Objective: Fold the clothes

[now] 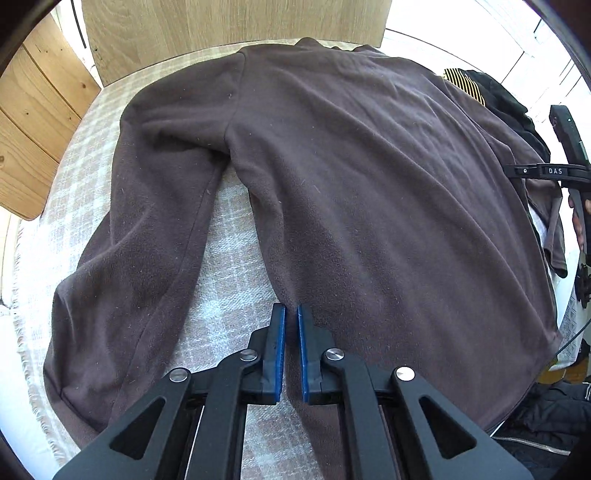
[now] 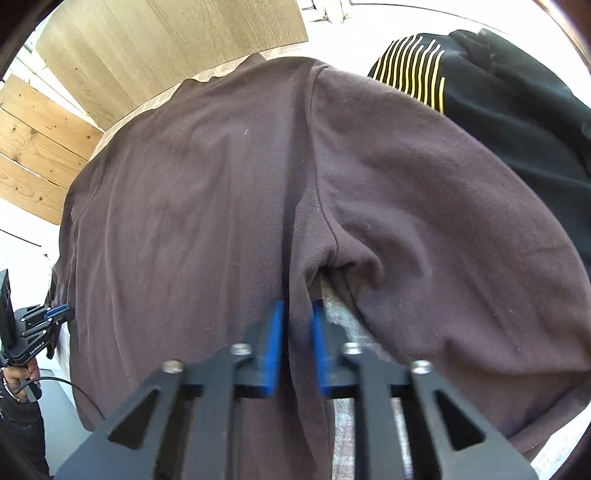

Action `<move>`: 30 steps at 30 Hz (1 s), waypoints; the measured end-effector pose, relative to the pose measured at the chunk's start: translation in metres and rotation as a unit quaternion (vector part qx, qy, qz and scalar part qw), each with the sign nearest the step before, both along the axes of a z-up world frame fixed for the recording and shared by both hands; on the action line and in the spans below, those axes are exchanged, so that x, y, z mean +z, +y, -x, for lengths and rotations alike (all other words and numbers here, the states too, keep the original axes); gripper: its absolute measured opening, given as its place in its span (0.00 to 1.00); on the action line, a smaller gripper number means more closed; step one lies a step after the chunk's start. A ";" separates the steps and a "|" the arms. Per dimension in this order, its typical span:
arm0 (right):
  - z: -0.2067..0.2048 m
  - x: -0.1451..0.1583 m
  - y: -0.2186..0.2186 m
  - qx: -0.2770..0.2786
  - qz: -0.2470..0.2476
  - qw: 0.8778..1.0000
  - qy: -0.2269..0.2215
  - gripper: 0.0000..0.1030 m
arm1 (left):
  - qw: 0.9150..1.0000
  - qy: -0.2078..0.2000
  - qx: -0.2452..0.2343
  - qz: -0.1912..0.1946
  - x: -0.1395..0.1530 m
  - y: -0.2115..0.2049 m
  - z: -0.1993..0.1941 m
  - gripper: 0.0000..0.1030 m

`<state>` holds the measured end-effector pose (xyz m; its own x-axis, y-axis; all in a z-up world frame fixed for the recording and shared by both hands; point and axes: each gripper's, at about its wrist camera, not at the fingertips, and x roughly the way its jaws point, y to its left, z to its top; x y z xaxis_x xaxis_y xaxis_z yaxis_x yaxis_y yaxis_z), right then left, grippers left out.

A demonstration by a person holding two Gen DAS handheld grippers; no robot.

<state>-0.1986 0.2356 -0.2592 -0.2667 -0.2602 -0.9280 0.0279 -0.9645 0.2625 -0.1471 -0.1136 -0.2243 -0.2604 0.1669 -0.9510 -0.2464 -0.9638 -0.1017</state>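
Fleece lies flat, lengthwise ahead; left gripper nips its left side edge, right gripper seemingly the right.

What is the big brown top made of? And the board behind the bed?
The brown top looks like fleece: soft, matte and fuzzy, with bits of lint clinging to it. The board behind looks like wood or a wood-look panel, pale with grain lines and a smooth flat finish; I can't tell which.
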 end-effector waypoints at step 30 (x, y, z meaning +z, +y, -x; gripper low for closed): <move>-0.197 0.018 -0.012 0.014 -0.064 0.996 -0.062 0.27 | 0.988 -0.121 -0.029 -0.096 -0.008 -0.024 -0.164 0.20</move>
<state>-0.0020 0.2232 -0.2417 -0.1417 -0.1441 -0.9794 0.0295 -0.9895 0.1414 0.0166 -0.1377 -0.2326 -0.0147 0.3587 -0.9333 -0.2471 -0.9058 -0.3443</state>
